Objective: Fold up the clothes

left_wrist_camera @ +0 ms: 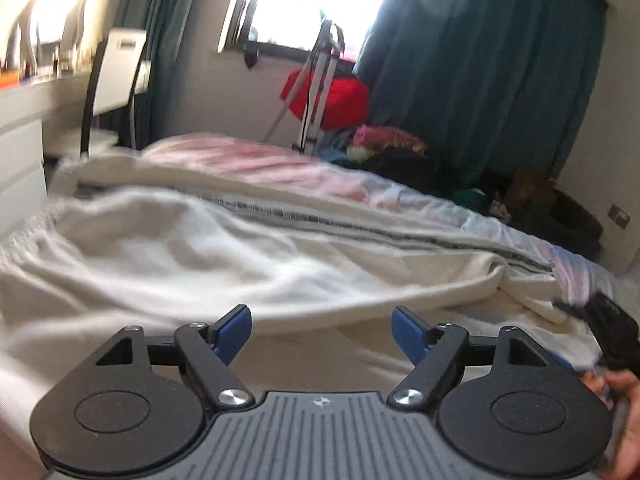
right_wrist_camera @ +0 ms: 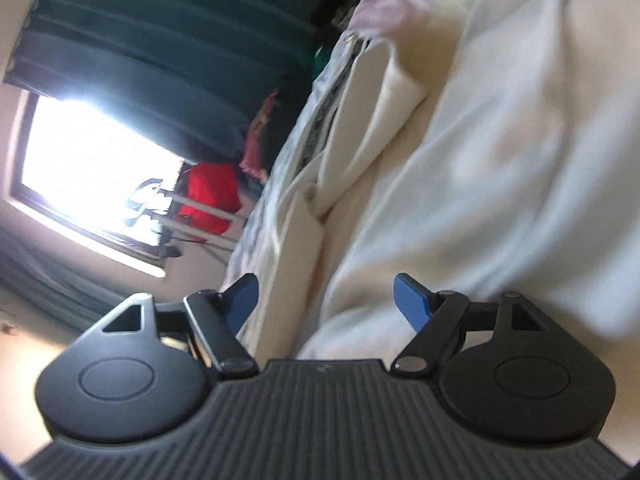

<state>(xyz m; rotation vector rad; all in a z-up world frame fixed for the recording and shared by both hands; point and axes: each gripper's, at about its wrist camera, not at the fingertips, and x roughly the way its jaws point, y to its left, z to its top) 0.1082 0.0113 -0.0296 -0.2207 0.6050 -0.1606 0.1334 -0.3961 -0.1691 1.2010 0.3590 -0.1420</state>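
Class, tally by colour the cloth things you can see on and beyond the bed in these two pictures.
White garment: 1
Red bundle: 1
Pink cloth: 1
Teal curtains: 2
Total: 5

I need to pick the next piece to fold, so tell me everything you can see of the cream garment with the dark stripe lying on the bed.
The cream garment looks like soft, fleecy knit, spread out and rumpled across the bed, not yet folded. A dark striped band runs lengthwise along it, with thick folds bunched at its right end. It lies over pink-striped bedding. The left tool stands open just before its near edge, with nothing gripped. In the right wrist view the cloth fills the frame ahead of the open right tool; the images are blurred, so contact is unclear.
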